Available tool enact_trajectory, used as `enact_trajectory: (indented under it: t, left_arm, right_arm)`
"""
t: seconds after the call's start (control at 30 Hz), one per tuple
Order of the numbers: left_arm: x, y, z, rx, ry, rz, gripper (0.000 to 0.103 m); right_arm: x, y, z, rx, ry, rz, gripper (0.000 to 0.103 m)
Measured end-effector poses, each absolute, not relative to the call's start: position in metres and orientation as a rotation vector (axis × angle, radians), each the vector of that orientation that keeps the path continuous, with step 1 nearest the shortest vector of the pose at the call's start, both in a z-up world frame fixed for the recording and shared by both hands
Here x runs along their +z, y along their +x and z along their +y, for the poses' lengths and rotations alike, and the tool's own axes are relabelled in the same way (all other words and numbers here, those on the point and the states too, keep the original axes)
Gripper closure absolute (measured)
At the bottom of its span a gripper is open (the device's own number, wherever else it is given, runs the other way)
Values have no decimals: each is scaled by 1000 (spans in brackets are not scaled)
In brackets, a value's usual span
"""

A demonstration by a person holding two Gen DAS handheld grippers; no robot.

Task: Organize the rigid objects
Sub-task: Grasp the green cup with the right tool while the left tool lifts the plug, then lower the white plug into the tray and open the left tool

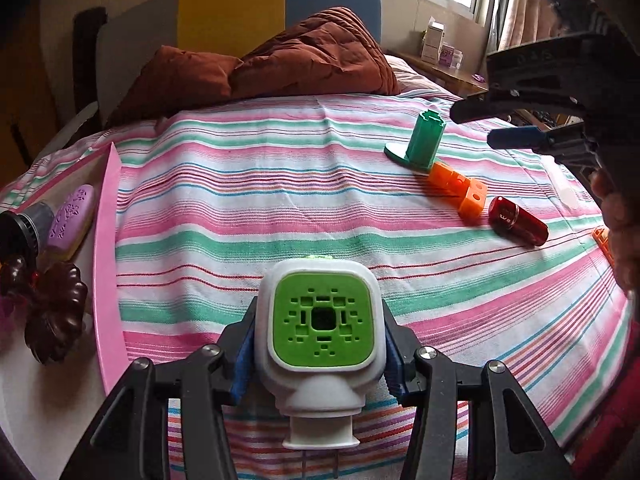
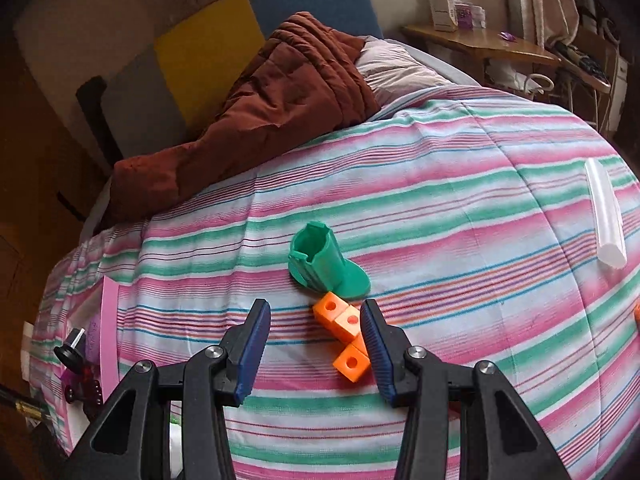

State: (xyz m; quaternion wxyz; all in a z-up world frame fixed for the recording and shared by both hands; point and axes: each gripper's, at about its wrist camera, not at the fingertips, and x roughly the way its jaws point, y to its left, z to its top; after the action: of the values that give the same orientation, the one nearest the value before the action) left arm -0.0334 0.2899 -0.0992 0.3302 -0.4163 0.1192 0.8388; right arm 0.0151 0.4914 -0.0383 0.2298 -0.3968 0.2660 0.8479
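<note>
My left gripper (image 1: 320, 354) is shut on a white plug-in device with a green perforated face (image 1: 322, 320), held just above the striped bedspread. At the left stands a pink tray (image 1: 107, 240) holding a purple oval piece (image 1: 71, 216), a dark flower-shaped piece (image 1: 56, 312) and a grey-black part. On the bed lie a green stand (image 1: 420, 140), orange linked cubes (image 1: 460, 192) and a red capsule (image 1: 518, 220). My right gripper (image 2: 316, 344) hangs open above the bed, its right finger beside the orange cubes (image 2: 346, 334), with the green stand (image 2: 326, 264) just beyond. The right gripper also shows at upper right (image 1: 480, 124).
A crumpled brown quilt (image 2: 260, 108) lies at the head of the bed. A white tube (image 2: 606, 216) rests at the right of the bedspread. A wooden side table (image 2: 480, 42) with small boxes stands by the window. A hand (image 1: 618, 216) shows at the right edge.
</note>
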Motion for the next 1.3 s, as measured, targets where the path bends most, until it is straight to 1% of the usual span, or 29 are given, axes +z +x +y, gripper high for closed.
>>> enact_trajectory:
  t: [0.1,0.23,0.27,0.3,0.33,0.4,0.57,0.67,0.73,0.87,1.1,1.3]
  left_arm:
    - [-99,-35,290,2193,-1089,292,51]
    - [-100,-34,286,2188,-1077,278,51]
    - [-100,-32,285,2190,-1070,280,51]
    - [-100,-32,286,2193,-1064,284,51]
    - [-100,-31,286,2196,-1058,292,51]
    - [-100,-31,287,2198,-1052,294,51]
    - [-101,-29,288,2205,-1040,303,51]
    - [-100,-29,289,2206,-1036,305,51]
    - [-99,-30,288,2204,-1035,298,51]
    - [-94,-28,284,2186,-1042,322,51]
    - [-76,-19,262,2189,-1056,282,51]
    - [-49,-4,241,2228,-1032,268,51]
  right_arm:
    - [-44,-7,500,2316,-1128,670,56]
    - [-65,-35,509,2267,-1193,661,56]
    - [-70,-41,510,2256,-1202,651,58]
    - [-74,-46,511,2250,-1207,636,62]
    - [-77,-52,512,2248,-1219,613,73]
    - [-75,-60,510,2254,-1211,558,73]
    - [-35,-61,500,2384,-1111,566,73]
    - [-20,-56,483,2453,-1142,588,73]
    - [-18,-48,468,2468,-1177,572,73]
    - [-33,-27,442,2488,-1255,559,73]
    - [-79,-12,426,2437,-1367,511,73]
    - [-81,-13,421,2444,-1348,423,73]
